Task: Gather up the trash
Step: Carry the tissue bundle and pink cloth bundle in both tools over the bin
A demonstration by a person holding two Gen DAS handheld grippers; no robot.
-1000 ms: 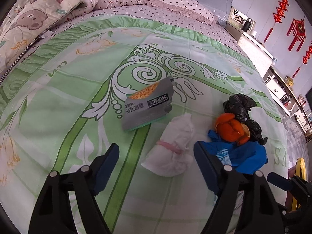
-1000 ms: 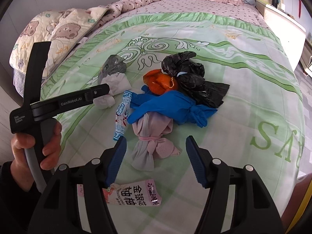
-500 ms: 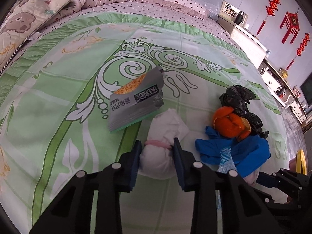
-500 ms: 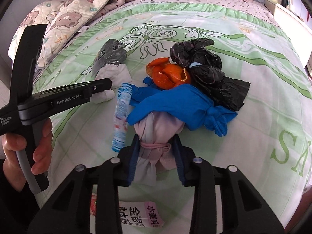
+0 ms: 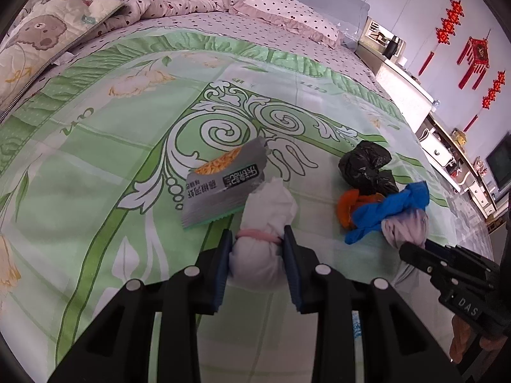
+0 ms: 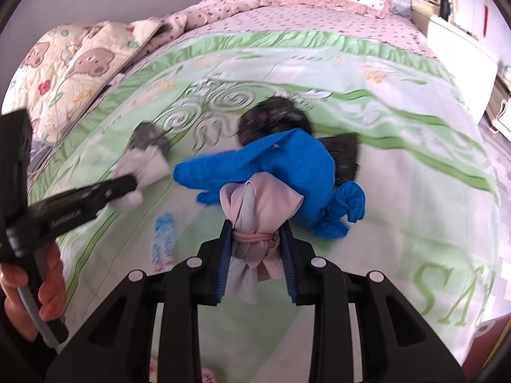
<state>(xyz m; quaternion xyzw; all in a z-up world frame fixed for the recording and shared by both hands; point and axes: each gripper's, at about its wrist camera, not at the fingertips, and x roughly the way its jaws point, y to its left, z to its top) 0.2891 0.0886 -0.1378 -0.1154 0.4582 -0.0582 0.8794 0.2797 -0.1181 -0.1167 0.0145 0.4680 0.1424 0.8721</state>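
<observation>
My left gripper (image 5: 257, 245) is shut on a white bundle (image 5: 266, 210) tied with a pink band, which rests on the green bedspread (image 5: 95, 166). A silver snack wrapper (image 5: 223, 185) lies just beyond it. My right gripper (image 6: 255, 239) is shut on a pink bundle (image 6: 258, 204), gripped at its pink band. A blue glove (image 6: 287, 166) drapes over that bundle's far side. Behind the glove sits a black bag (image 6: 274, 118). Orange peel (image 5: 346, 206) shows beside the glove in the left wrist view. A blue-and-white wrapper (image 6: 164, 239) lies to the left of the right gripper.
A bear-print quilt (image 6: 73, 73) is heaped at the bed's left edge, and dotted pillows (image 5: 287, 12) lie at the head. A white cabinet (image 5: 402, 86) and drawers line the right side. A person's hand (image 6: 48, 287) holds the left gripper (image 6: 127, 188). A pink packet (image 6: 207, 376) peeks out below.
Both grippers went from open to shut, the left on the white bundle and the right on the pink one. The right view has since shifted and blurred, with the blue glove riding on the bundle.
</observation>
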